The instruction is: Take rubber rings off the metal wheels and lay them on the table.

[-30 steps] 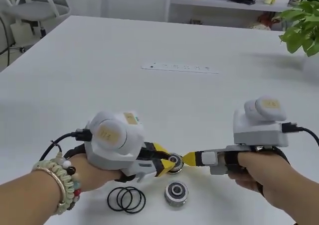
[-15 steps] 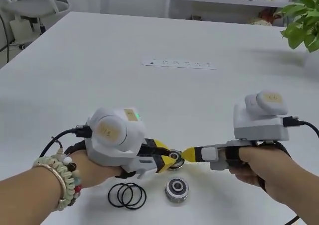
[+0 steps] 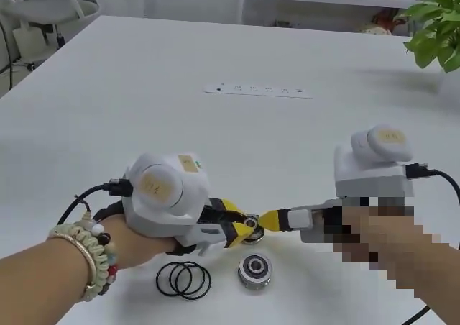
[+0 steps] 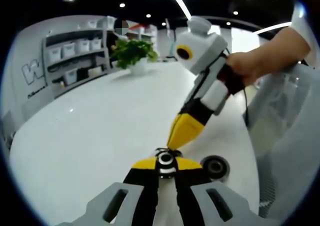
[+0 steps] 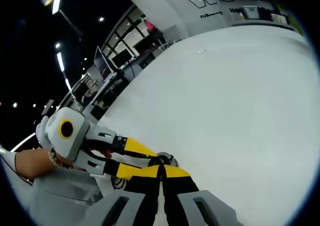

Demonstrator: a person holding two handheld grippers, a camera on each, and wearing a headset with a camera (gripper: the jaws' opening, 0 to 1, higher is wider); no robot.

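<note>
Left gripper (image 3: 239, 230) is clamped tight on a metal wheel (image 3: 250, 226), low over the table (image 3: 215, 145). Right gripper (image 3: 264, 221) has its jaws pinched nearly together right at that wheel's rim, can't tell if there's any rubber between them tbh. A second wheel (image 3: 254, 270) sits on the table nearby, with loose rubber rings (image 3: 184, 280) beside it. My guess: the ring's thin, stretchy and grippy, the wheel stiff and heavy, so nip the ring's outer edge and peel it off
</note>
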